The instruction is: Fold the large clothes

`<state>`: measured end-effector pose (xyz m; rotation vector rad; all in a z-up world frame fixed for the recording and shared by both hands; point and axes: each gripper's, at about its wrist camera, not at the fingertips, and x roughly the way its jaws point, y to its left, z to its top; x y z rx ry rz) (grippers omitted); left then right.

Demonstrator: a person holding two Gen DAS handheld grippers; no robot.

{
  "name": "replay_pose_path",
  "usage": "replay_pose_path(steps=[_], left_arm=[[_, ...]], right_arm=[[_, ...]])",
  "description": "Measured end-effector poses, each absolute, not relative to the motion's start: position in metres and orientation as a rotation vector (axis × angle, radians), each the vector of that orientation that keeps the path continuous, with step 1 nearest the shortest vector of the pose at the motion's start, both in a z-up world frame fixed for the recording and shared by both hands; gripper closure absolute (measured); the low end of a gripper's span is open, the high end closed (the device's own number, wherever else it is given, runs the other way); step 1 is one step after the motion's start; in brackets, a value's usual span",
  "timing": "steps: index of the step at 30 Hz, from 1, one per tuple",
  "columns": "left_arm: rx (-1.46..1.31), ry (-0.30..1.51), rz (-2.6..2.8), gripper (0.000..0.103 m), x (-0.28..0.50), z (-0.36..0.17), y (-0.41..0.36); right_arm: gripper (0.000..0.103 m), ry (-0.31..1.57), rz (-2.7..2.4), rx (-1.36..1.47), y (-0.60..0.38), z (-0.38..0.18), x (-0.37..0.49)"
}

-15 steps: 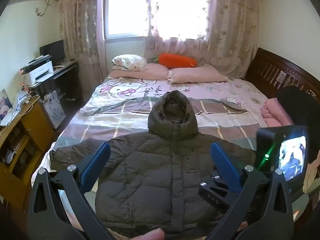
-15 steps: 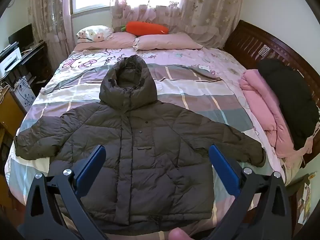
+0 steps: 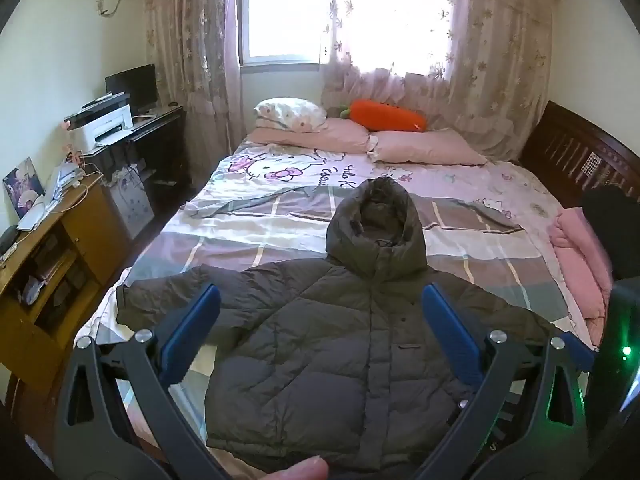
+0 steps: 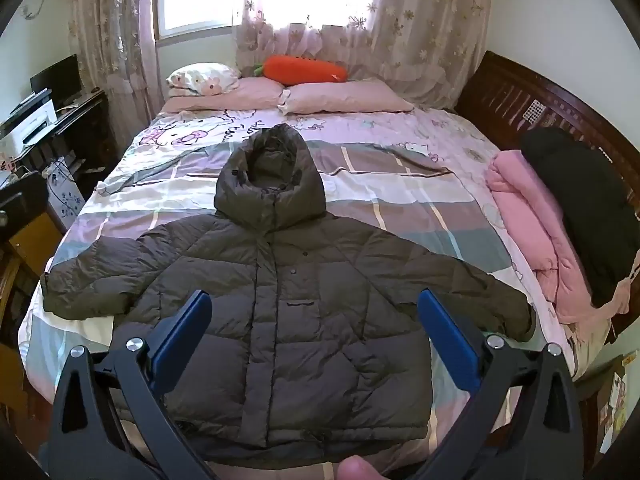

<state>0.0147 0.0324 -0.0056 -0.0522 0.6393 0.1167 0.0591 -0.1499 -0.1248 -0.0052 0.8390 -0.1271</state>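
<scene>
i see a dark olive quilted puffer jacket [image 4: 280, 312] lying flat and face up on the bed [image 4: 400, 200], hood [image 4: 270, 180] pointing toward the pillows, both sleeves spread out to the sides. its shell looks smooth and slightly shiny, stitched into puffy diamond and bar panels, with a covered front placket and small round snaps down the middle. the hood is stiff and domed, standing up a little from the blanket.

my left gripper [image 3: 320, 336] hangs above the near hem, its two blue, flat, paddle-shaped pads wide apart and holding nothing; black angular frames with silver rivets carry them. my right gripper [image 4: 314, 332] is the same: blue pads spread well apart over the jacket's lower front, clear of the fabric.

under the jacket lies a soft checked blanket [image 4: 400, 216] in grey, lilac and white, over a pink cartoon-print sheet [image 3: 280, 168]. two pink pillows [image 4: 340, 98] sit at the head, with a plush orange carrot [image 4: 304, 68] behind them. at the right edge a rolled pink quilt [image 4: 532, 216] touches a black garment [image 4: 580, 200]. a dark carved wooden bed frame [image 4: 520, 92] curves behind these.
</scene>
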Motion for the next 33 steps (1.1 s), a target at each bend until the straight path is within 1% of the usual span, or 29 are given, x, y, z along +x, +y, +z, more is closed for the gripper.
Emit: replay_pose_path(steps=[8, 21, 33], left_arm=[[-0.042, 0.614, 0.109, 0.002, 0.023, -0.010, 0.031], [-0.045, 0.611, 0.097, 0.002, 0.028, -0.012, 0.029], [-0.050, 0.615, 0.094, 0.002, 0.029, -0.013, 0.032]], right_arm=[[0.001, 0.827, -0.117, 0.028, -0.152, -0.125, 0.061], [0.001, 0.770, -0.101, -0.018, -0.138, -0.121, 0.053], [0.001, 0.768, -0.083, -0.017, -0.138, -0.122, 0.054]])
